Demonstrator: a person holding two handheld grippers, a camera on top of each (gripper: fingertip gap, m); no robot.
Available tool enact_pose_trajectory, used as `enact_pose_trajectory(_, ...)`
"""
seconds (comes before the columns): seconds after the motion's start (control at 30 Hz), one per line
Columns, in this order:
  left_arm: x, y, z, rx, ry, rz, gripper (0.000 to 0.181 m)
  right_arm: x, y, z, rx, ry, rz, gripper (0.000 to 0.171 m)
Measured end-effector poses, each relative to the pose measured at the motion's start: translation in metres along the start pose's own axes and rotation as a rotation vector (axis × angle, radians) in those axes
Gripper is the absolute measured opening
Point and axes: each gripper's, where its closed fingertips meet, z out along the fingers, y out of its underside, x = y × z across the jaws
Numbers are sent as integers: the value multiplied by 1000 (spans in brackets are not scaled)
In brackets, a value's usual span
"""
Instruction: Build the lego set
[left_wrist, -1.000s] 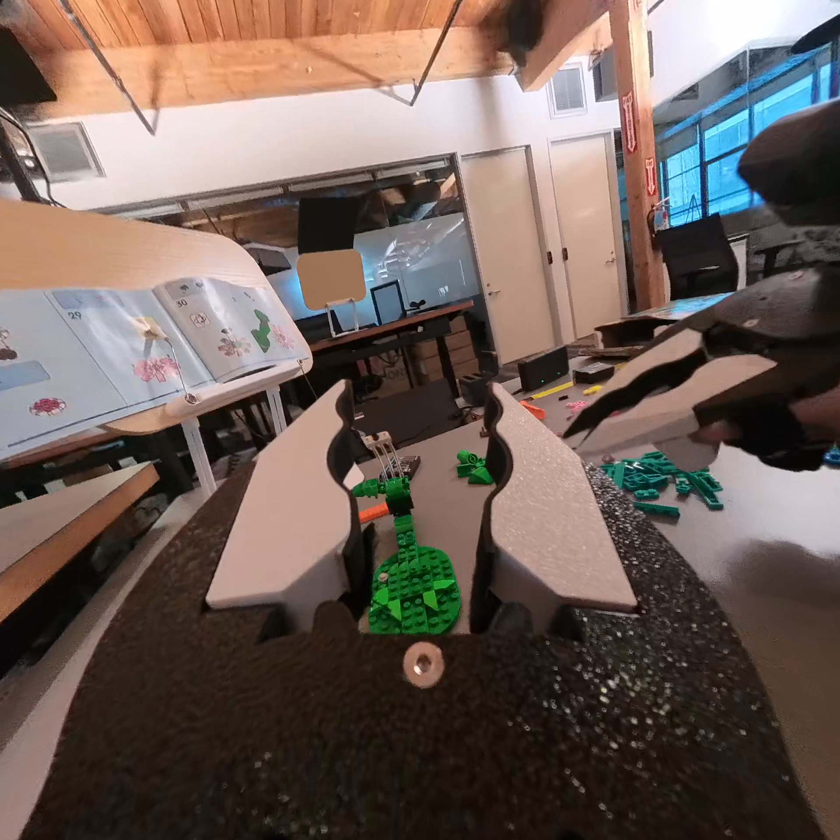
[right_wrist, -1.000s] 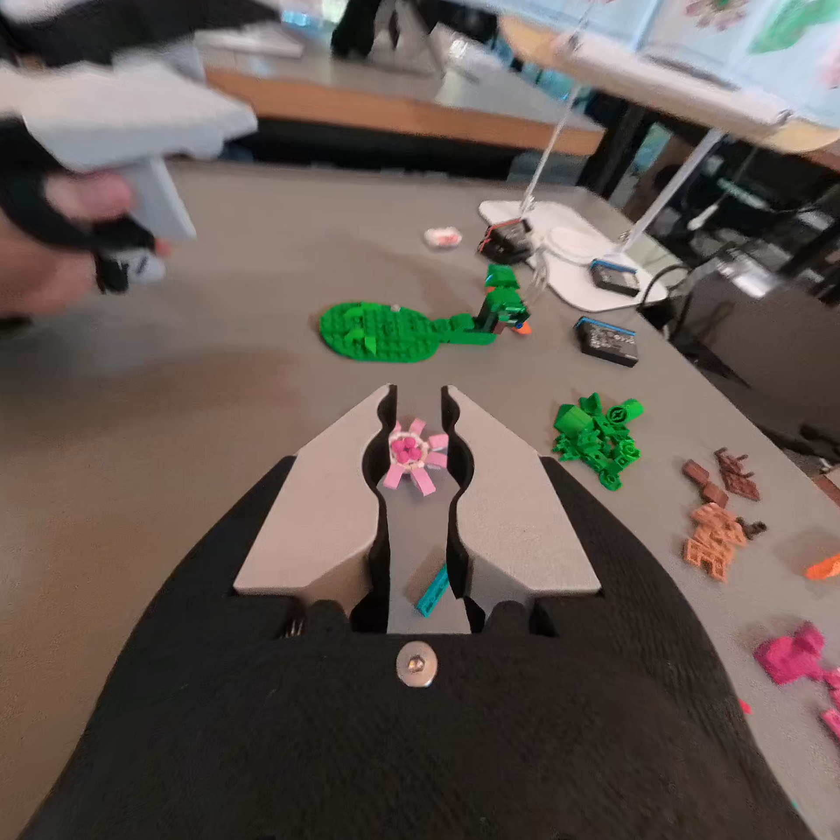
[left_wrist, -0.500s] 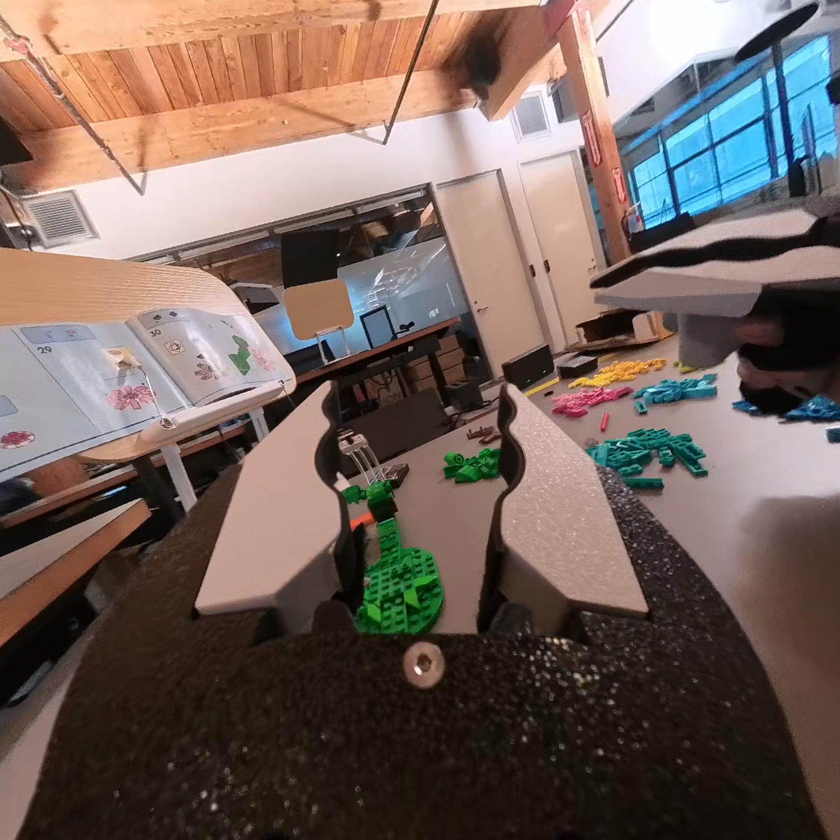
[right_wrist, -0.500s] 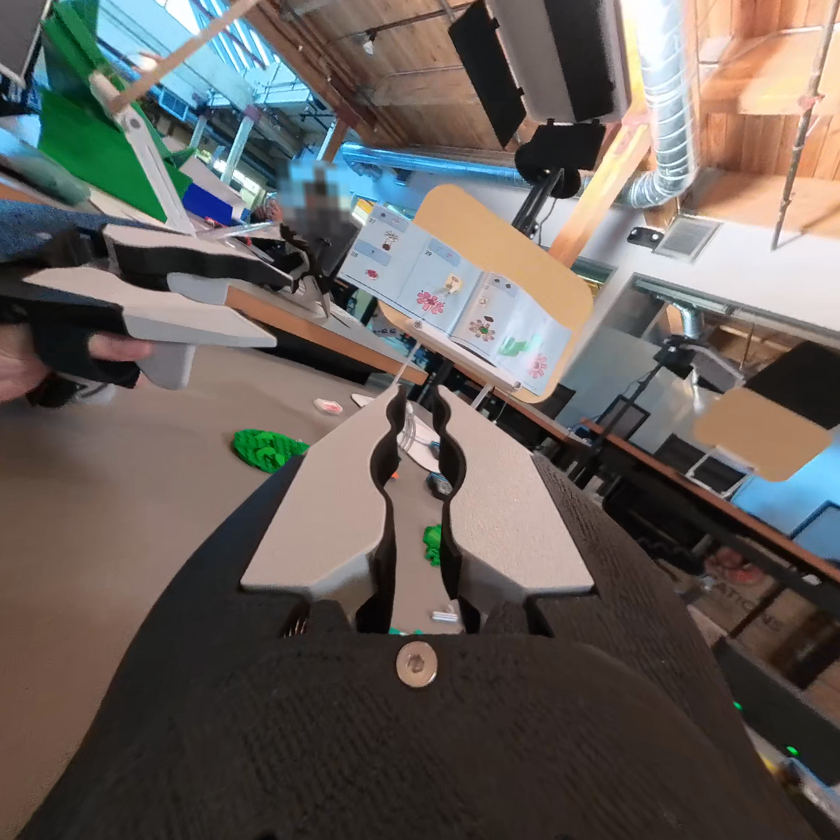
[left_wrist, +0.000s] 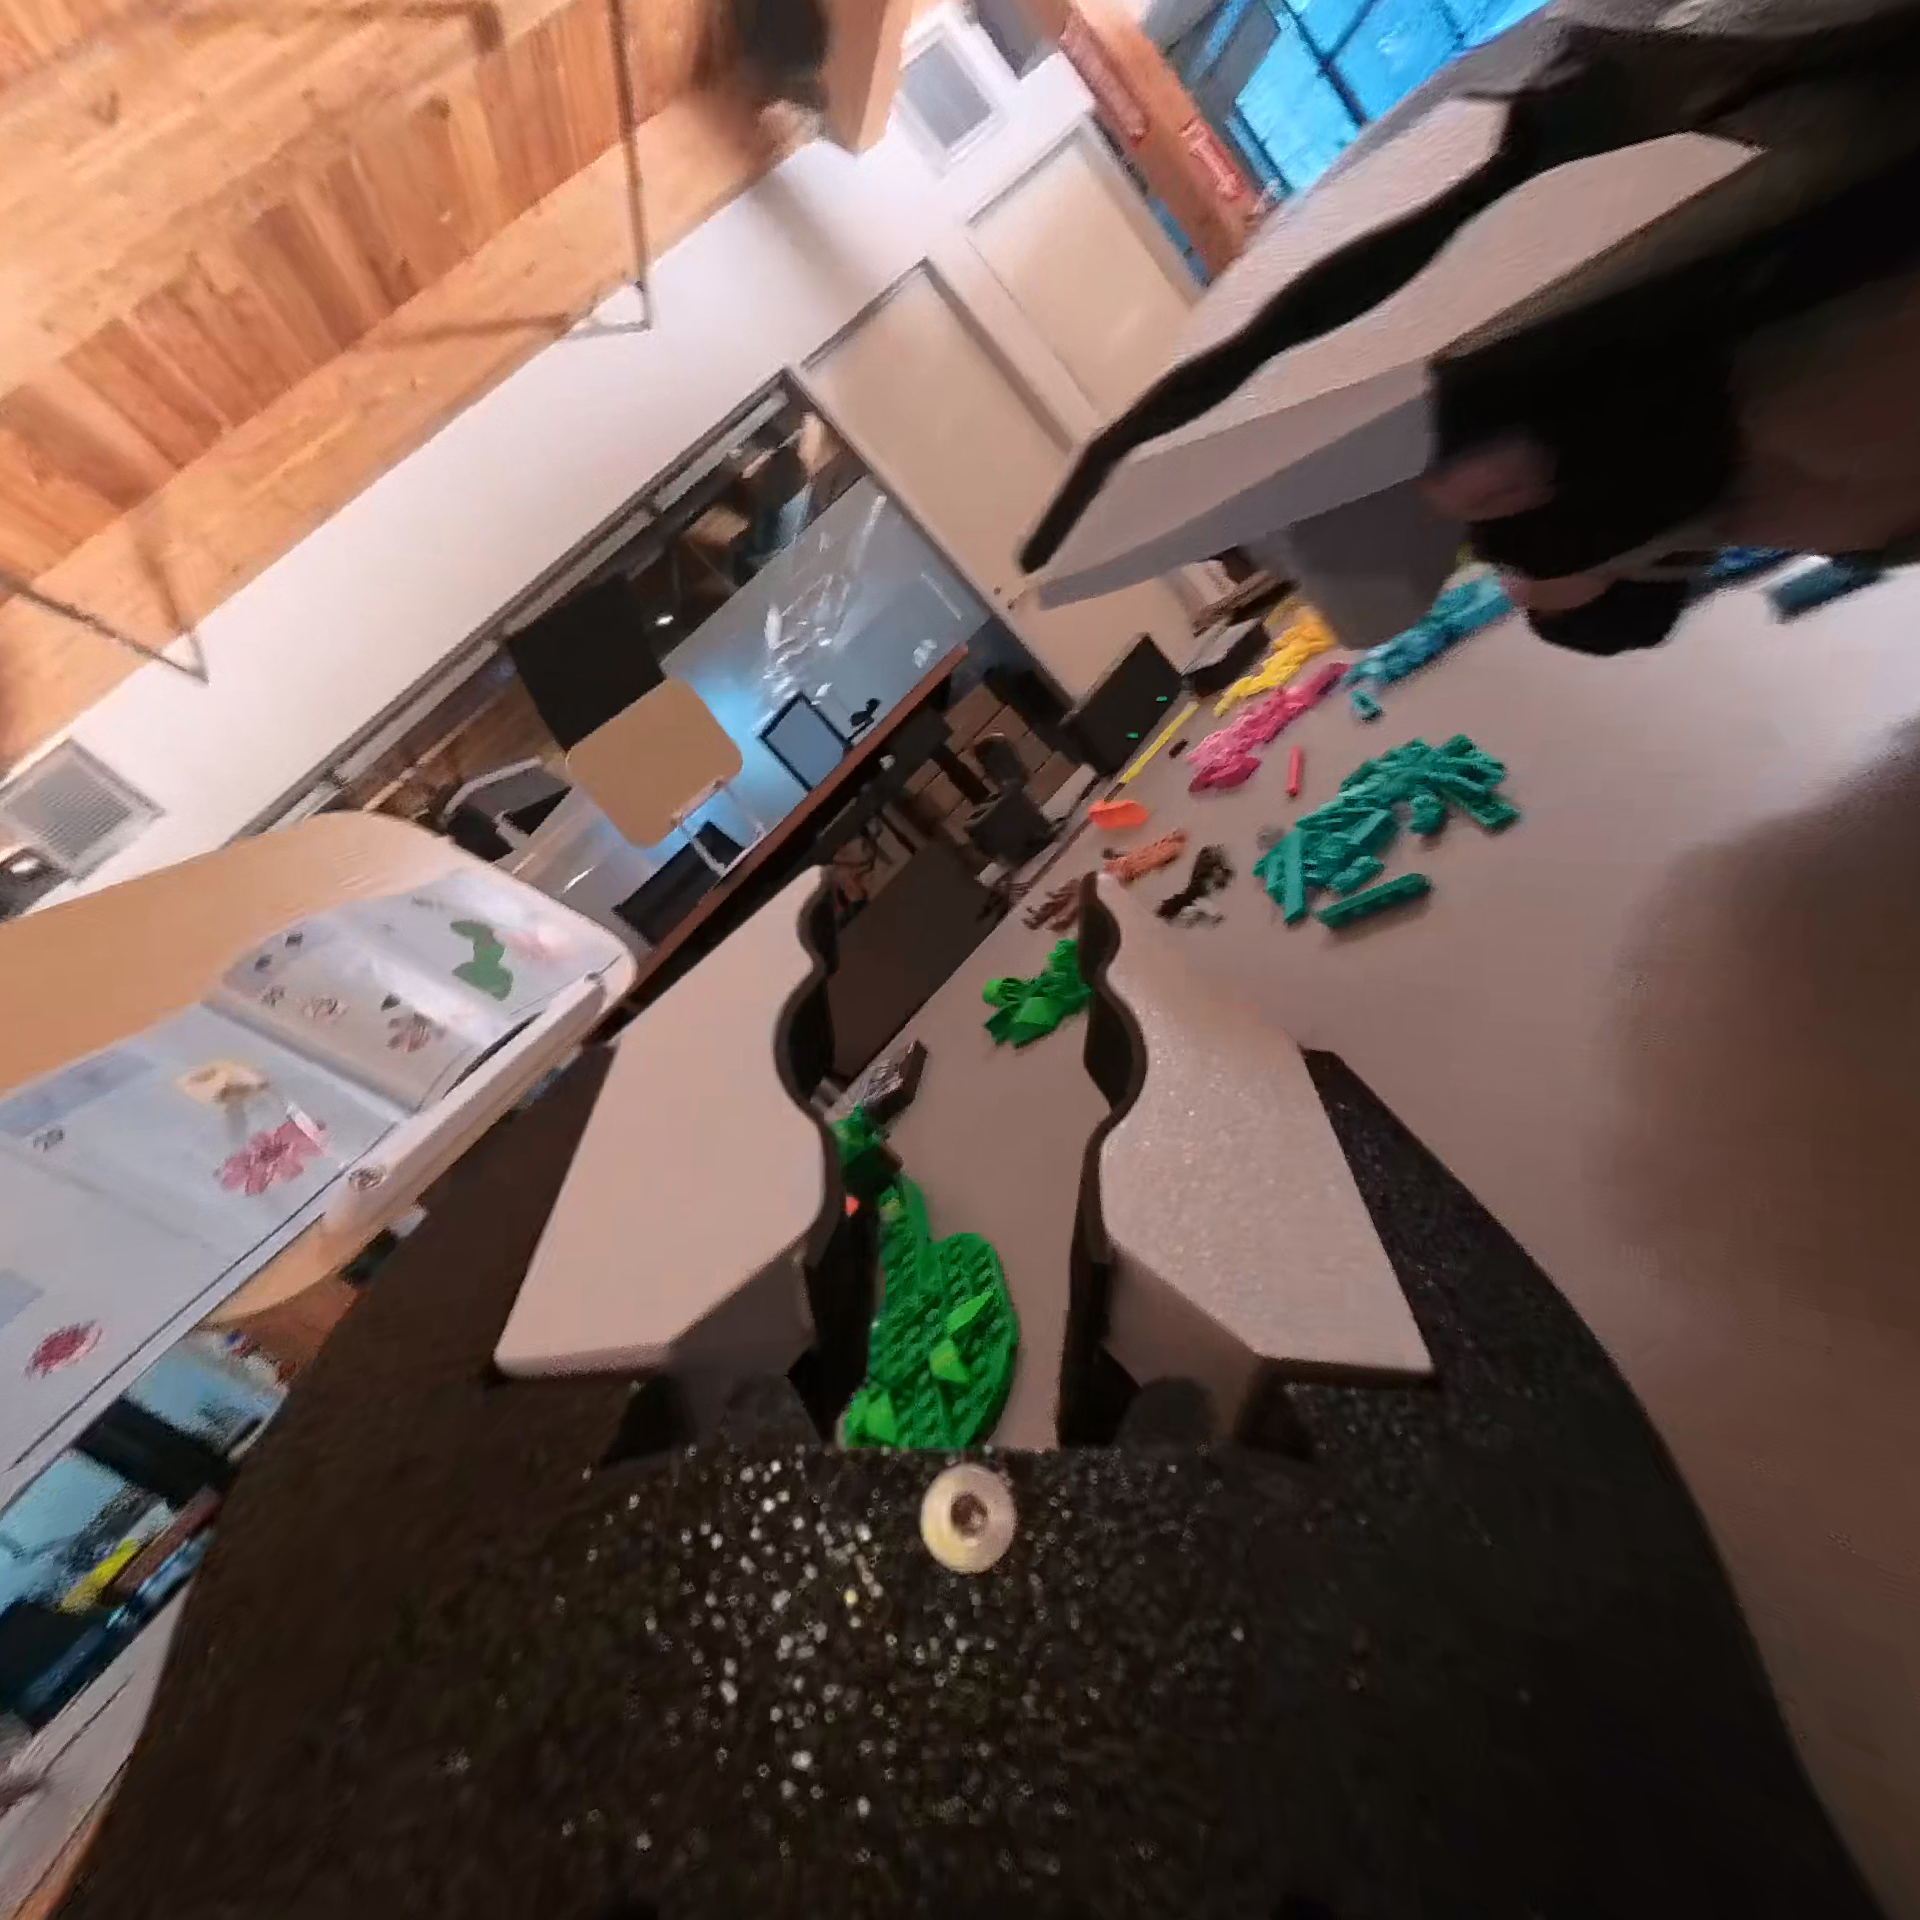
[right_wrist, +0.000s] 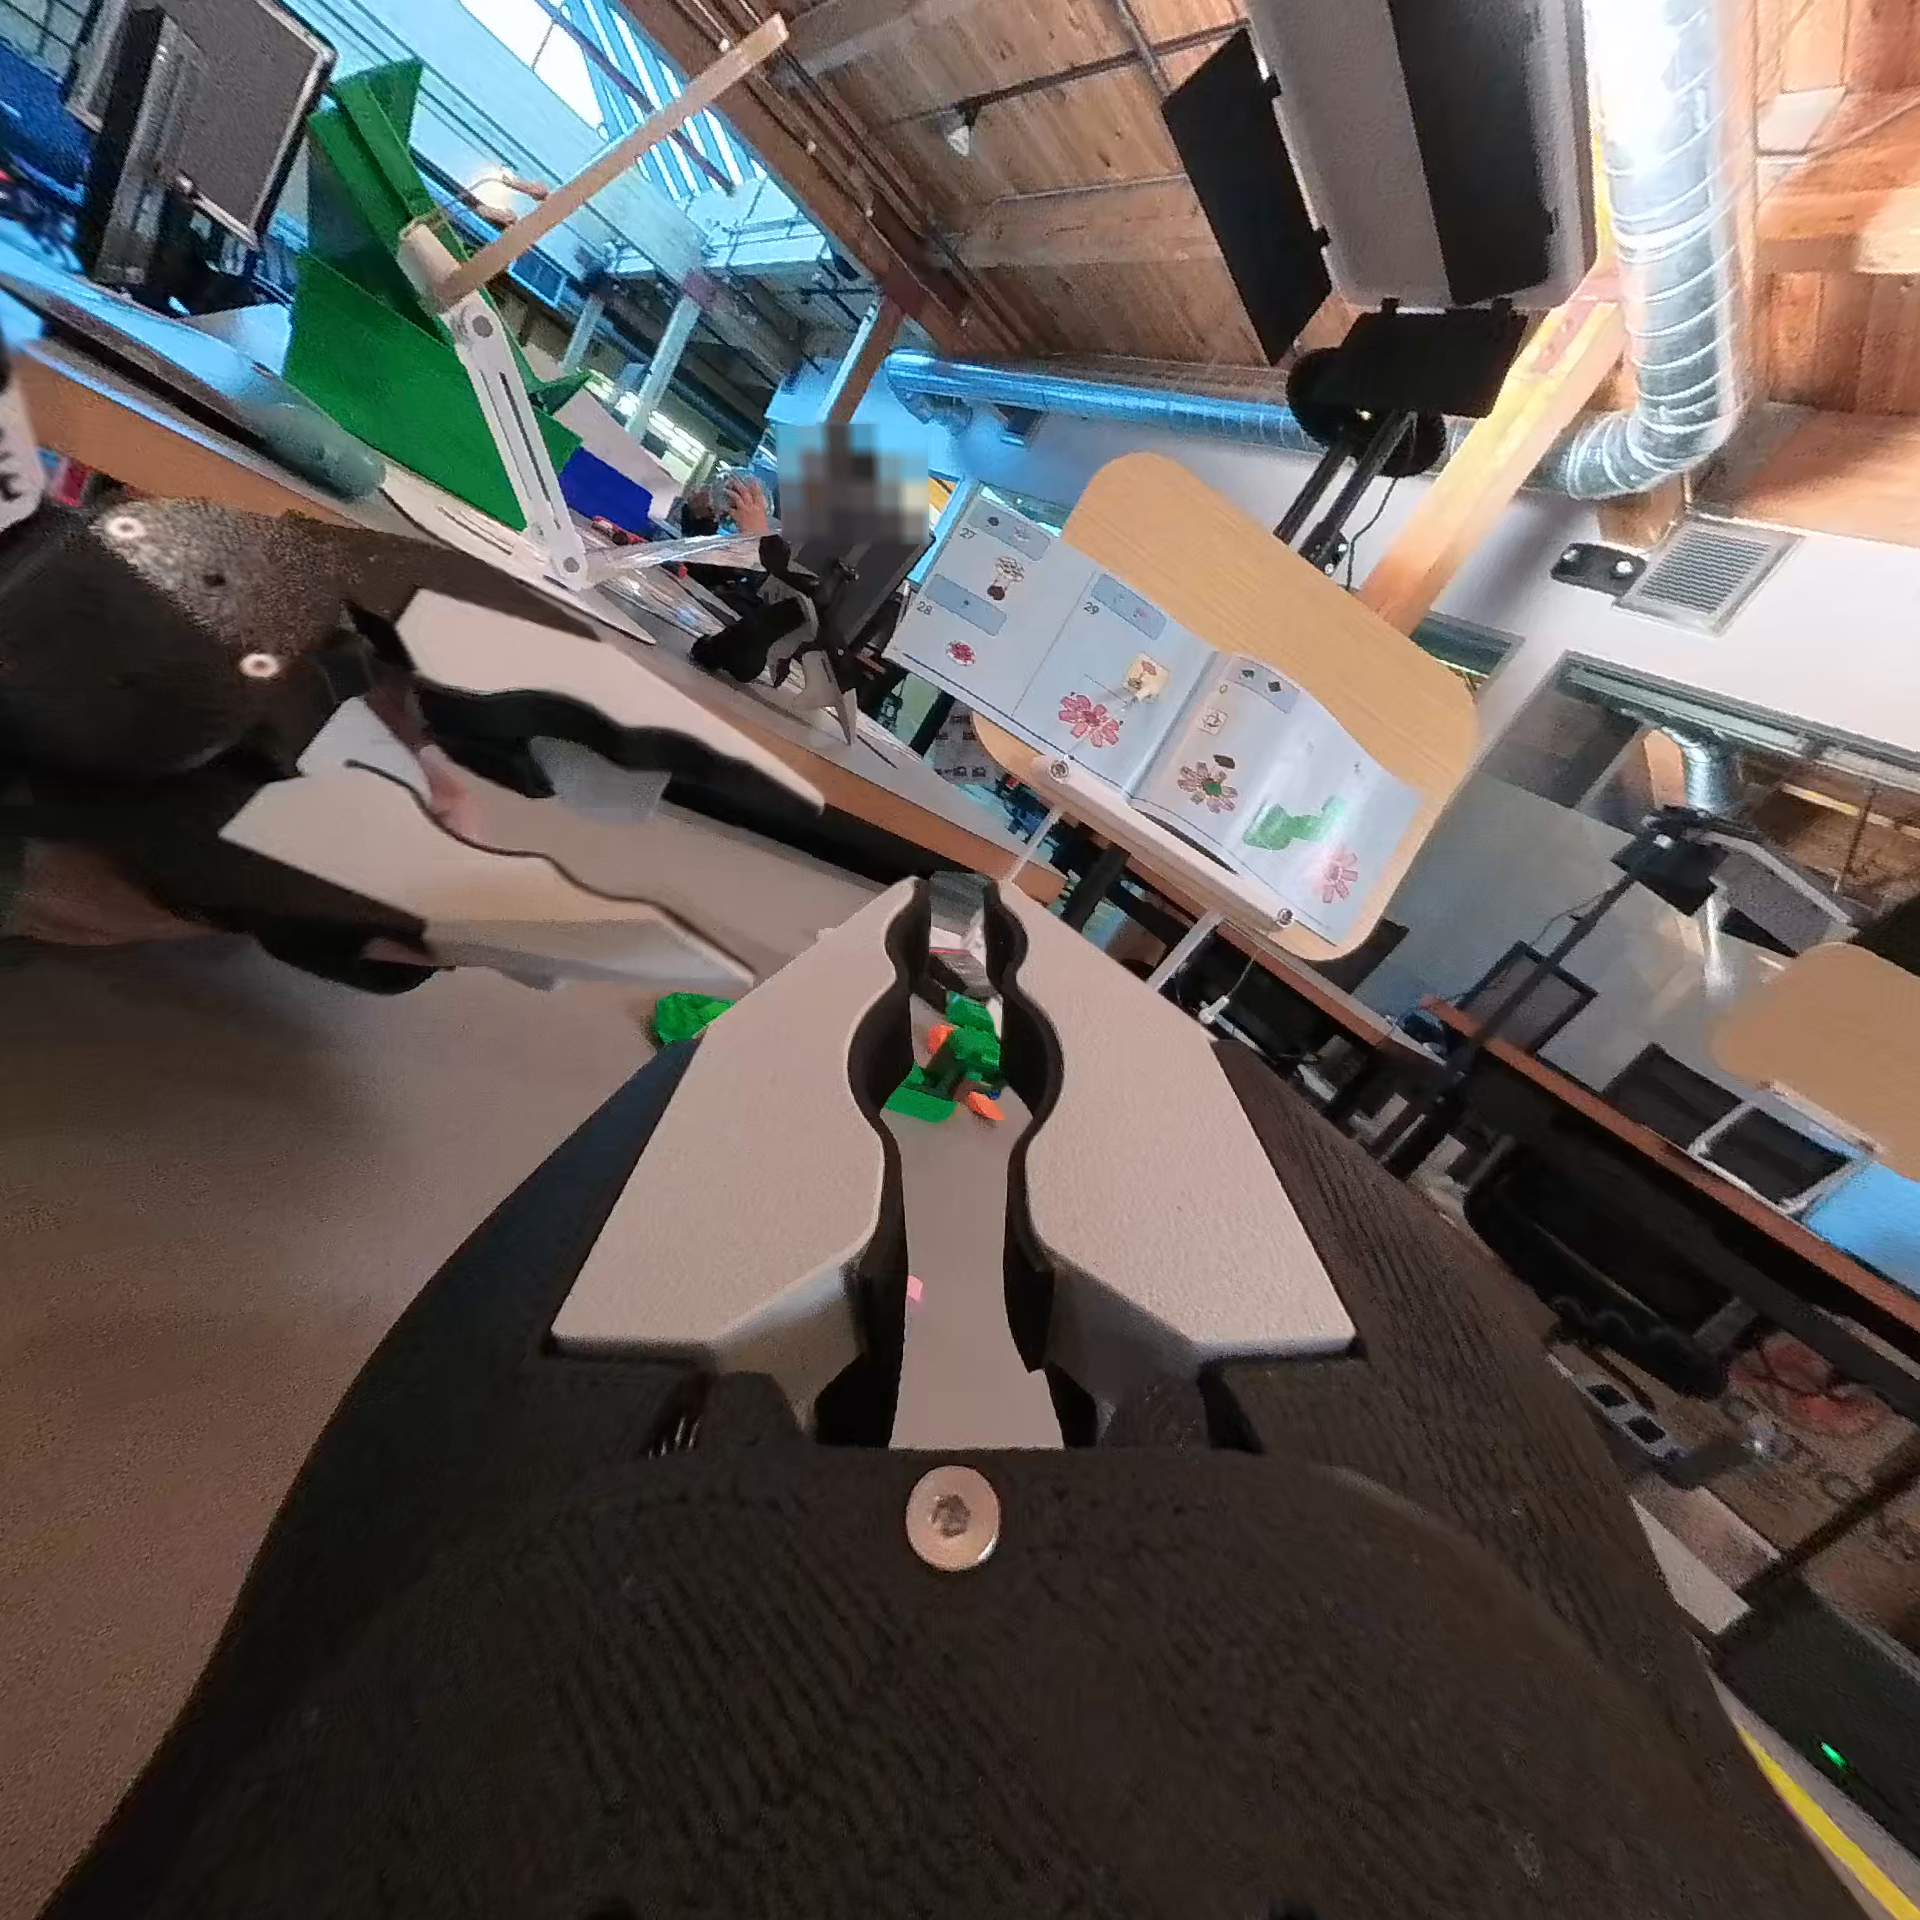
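The green lily-pad build (left_wrist: 935, 1320) lies flat on the grey table, seen low between my left gripper's fingers. My left gripper (left_wrist: 956, 914) is open and empty, held above the build and rolled to one side. My right gripper (right_wrist: 956, 899) has its jaws nearly together with nothing seen between them; it hovers above the table, pointing at the build's stem end (right_wrist: 961, 1044). It also shows in the left wrist view (left_wrist: 1299, 416), top right, held by a hand. The left gripper also shows in the right wrist view (right_wrist: 520, 831), at the left. The pink flower is not in view.
An open instruction booklet on a wooden stand (left_wrist: 312, 1060) stands beyond the table edge (right_wrist: 1174, 727). Loose brick piles lie to the right: bright green (left_wrist: 1034, 1003), teal (left_wrist: 1371, 831), pink (left_wrist: 1257, 717), yellow (left_wrist: 1288, 655), brown and orange (left_wrist: 1143, 857). Other desks stand behind. About 6 cm separates my left fingertips from my right.
My right gripper has lifted off the table and tilted up; the pink flower between its fingers is gone from view and the jaws have narrowed. The left view has rolled sideways.
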Motion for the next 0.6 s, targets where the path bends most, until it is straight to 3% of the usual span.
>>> enact_pose_trajectory(0.6, -7, 3, -1, 6, -16, -62, 24, 8, 7, -1, -20, 38, 18, 8)
